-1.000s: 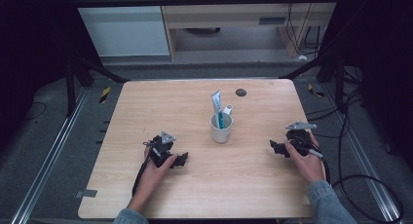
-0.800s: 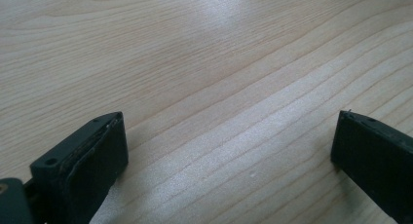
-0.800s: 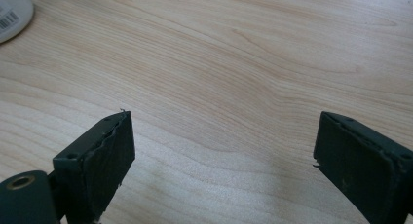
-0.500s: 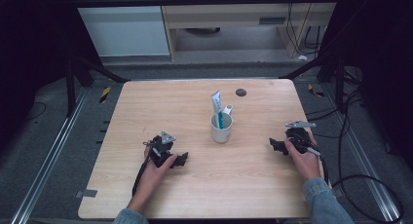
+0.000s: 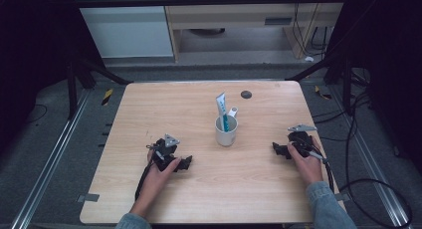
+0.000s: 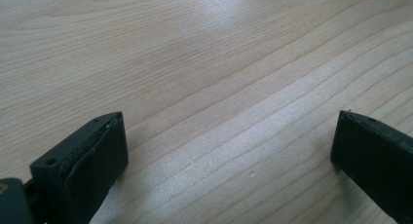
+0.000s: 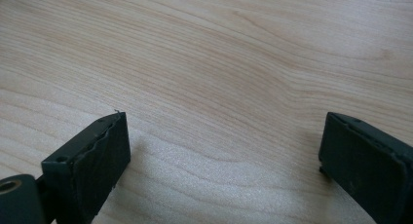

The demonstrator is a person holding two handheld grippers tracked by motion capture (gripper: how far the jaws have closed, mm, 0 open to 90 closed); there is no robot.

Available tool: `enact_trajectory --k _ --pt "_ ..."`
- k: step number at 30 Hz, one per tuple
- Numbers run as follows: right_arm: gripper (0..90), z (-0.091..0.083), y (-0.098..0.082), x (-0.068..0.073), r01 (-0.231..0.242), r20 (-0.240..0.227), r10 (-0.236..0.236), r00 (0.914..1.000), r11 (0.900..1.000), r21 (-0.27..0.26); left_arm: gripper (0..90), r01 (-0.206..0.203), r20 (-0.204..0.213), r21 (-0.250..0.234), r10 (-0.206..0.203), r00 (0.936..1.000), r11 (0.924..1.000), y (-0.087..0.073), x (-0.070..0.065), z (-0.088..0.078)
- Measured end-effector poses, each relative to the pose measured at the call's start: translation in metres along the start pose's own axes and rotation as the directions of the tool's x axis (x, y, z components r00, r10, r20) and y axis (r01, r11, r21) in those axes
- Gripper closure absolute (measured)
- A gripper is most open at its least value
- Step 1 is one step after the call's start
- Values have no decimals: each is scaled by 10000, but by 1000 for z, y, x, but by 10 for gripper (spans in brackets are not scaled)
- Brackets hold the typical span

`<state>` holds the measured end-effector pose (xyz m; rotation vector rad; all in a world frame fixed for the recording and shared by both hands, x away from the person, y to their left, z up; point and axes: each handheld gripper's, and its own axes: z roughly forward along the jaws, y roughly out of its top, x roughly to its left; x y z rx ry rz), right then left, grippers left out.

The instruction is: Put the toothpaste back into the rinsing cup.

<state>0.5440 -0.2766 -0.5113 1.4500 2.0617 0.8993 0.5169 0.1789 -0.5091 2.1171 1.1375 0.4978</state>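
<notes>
Left gripper (image 5: 183,163): rests on the table (image 5: 149,109) in the near-left part, held by the left hand (image 5: 158,175); fingers (image 6: 92,156) spread wide with only bare wood between them.
Right gripper (image 5: 278,149): rests near the table's right edge, held by the right hand (image 5: 304,164); fingers (image 7: 97,151) spread wide over bare wood, nothing between them.
Cup (image 5: 226,132): white, upright at about the middle of the table, between the two grippers and well apart from both.
Cup contents: a toothpaste tube (image 5: 221,105) and a toothbrush (image 5: 232,112) stand in it, leaning above the rim.
Dark disc (image 5: 246,94): lies alone near the far edge, behind the cup.
Open room: bare wood all around the cup, wide on the left half and along the near edge.
Edges: the right gripper sits closest to an edge; the left one is well inside.
</notes>
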Motion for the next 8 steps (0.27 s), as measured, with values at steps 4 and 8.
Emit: enact_trajectory --k 4,8 --pt "29 0 0 0 -121 113 121 9999 9999 66 0 -30 -3 24 30 10000 10000 0 0 0" --pt "20 1 0 2 -252 277 250 9993 9997 74 0 -35 -11 17 35 10000 10000 0 0 0"
